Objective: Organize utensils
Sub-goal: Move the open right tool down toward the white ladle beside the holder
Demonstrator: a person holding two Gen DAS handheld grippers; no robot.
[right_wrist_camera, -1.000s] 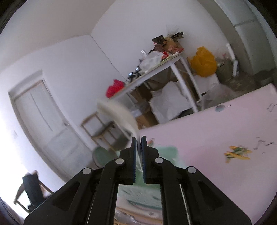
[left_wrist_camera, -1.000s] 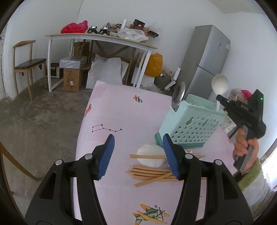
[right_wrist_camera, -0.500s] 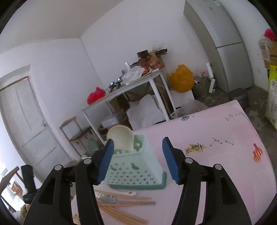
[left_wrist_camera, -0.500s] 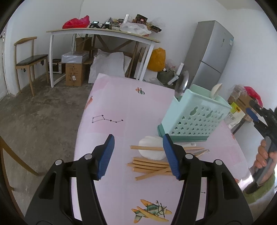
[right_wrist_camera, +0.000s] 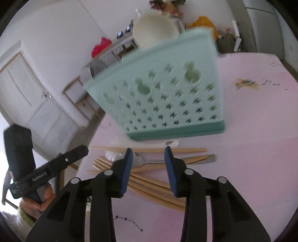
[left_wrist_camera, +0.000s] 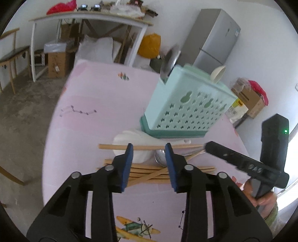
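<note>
Utensils sit loose on your pink printed tablecloth point(left_wrist_camera: 89, 96), bunched just in front of the mint-green perforated plastic caddy point(left_wrist_camera: 188, 109). Caddy is the biggest item, upright near the table's far right side; a metal spoon bowl point(left_wrist_camera: 170, 61) and a cream plastic ladle point(left_wrist_camera: 218, 73) stick up out of its top. In the right wrist view the caddy point(right_wrist_camera: 163, 93) is blurred and fills the centre, blocking most of the room behind.

Next down: a white ceramic spoon point(left_wrist_camera: 130, 141) lies flat, touching the caddy base, partly under one chopstick. Pale wooden chopsticks point(left_wrist_camera: 149, 172) are strewn in a crossed pile, one separate stick lying across nearer the caddy. A flat metal spoon point(right_wrist_camera: 167, 162) lies among them, handle towards the right in the right wrist view.

Your left gripper point(left_wrist_camera: 149, 158) hovers over the pile, blue pads apart and closing; no pad touches anything. Your right gripper point(right_wrist_camera: 148, 161) is over the metal spoon's neck, jaws also closing, pads not yet on it. Each gripper shows in the other's view, so the two are near each other over the same pile.

Grey fridge point(left_wrist_camera: 214, 39) and cluttered white table point(left_wrist_camera: 89, 16) are behind.
</note>
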